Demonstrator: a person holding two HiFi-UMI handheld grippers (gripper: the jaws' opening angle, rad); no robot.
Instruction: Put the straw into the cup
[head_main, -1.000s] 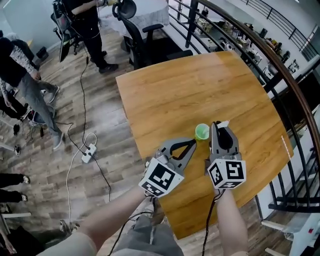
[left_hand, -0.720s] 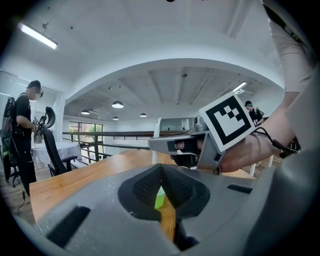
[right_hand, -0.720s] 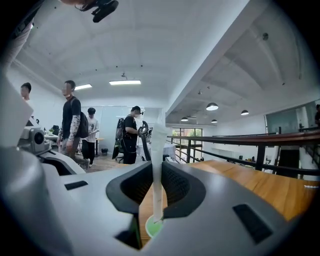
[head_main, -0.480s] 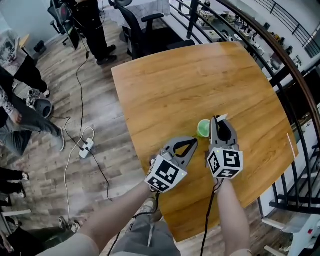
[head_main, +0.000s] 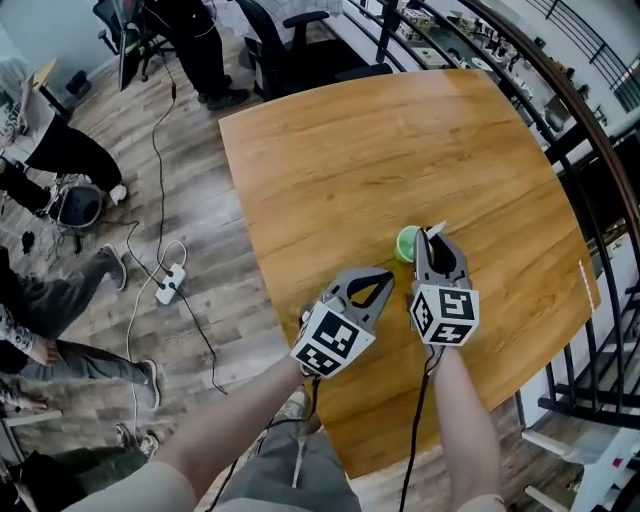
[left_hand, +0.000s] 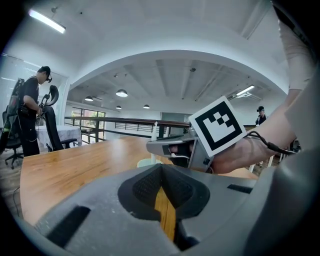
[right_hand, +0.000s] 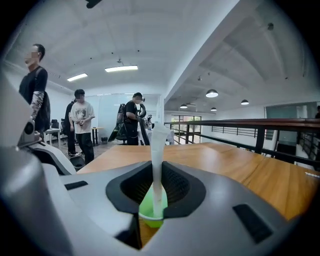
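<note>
A small green cup (head_main: 405, 242) stands on the round wooden table (head_main: 350, 150), just left of my right gripper's tip. My right gripper (head_main: 428, 238) is shut on a white straw (right_hand: 157, 150), which stands upright between the jaws. In the right gripper view the cup (right_hand: 151, 206) sits directly behind and below the straw's lower end. My left gripper (head_main: 384, 278) hovers a little nearer and to the left, shut with nothing in it. In the left gripper view the right gripper (left_hand: 172, 146), the straw (left_hand: 155, 131) and the pale cup (left_hand: 148, 162) show ahead.
A dark metal railing (head_main: 590, 180) curves round the table's right side. An office chair (head_main: 290, 45) stands at the far edge. People (head_main: 50, 160) move about on the wooden floor to the left, where a cable and power strip (head_main: 172, 285) lie.
Both grippers have sunk toward the table, the straw still in the right one. The cup has stayed put. The people on the left have shifted.
</note>
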